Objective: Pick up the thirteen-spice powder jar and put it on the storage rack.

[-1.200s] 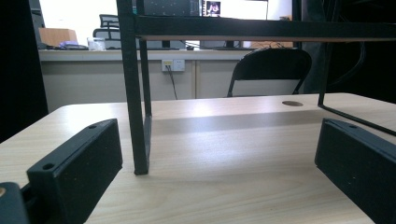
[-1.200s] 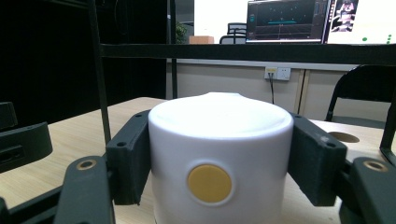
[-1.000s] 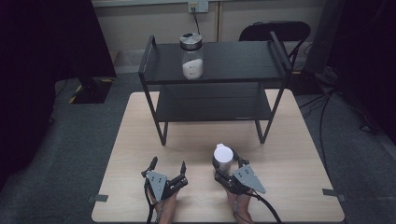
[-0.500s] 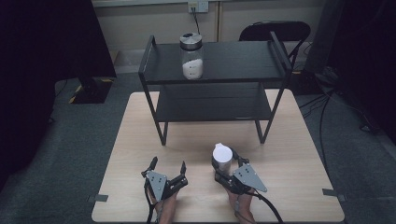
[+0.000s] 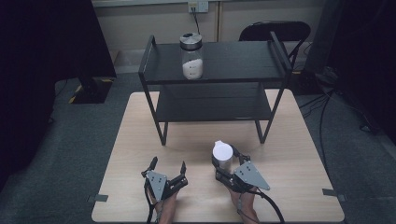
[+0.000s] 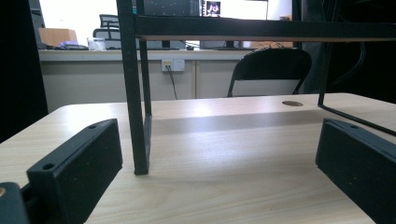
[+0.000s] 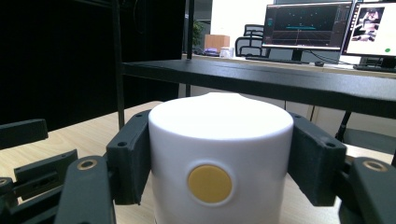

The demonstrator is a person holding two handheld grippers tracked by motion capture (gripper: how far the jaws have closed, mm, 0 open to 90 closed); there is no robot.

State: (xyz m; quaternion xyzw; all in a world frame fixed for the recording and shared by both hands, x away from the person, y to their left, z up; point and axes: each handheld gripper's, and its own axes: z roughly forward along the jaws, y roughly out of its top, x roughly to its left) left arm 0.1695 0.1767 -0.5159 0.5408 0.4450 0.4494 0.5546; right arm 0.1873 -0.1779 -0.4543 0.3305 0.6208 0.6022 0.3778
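Observation:
A white container (image 5: 222,151) with a rounded white cap stands at the table's front, just right of centre. My right gripper (image 5: 225,161) is shut on it. In the right gripper view both black pads press the container's (image 7: 219,121) sides, and a yellow dot (image 7: 209,183) faces the camera. My left gripper (image 5: 168,164) rests low at the front left of centre, open with nothing between its jaws. In the left gripper view the left gripper (image 6: 219,163) looks across the bare tabletop (image 6: 224,186) toward the rack's leg (image 6: 135,93).
A black two-tier rack (image 5: 215,60) stands across the table's far half. A glass jar (image 5: 192,56) part full of white powder sits on its top shelf. A chair (image 5: 273,31) and floor cables (image 5: 327,107) lie beyond the wooden table (image 5: 289,140).
My right gripper has risen slightly with the white container in it. The left gripper has stayed where it was.

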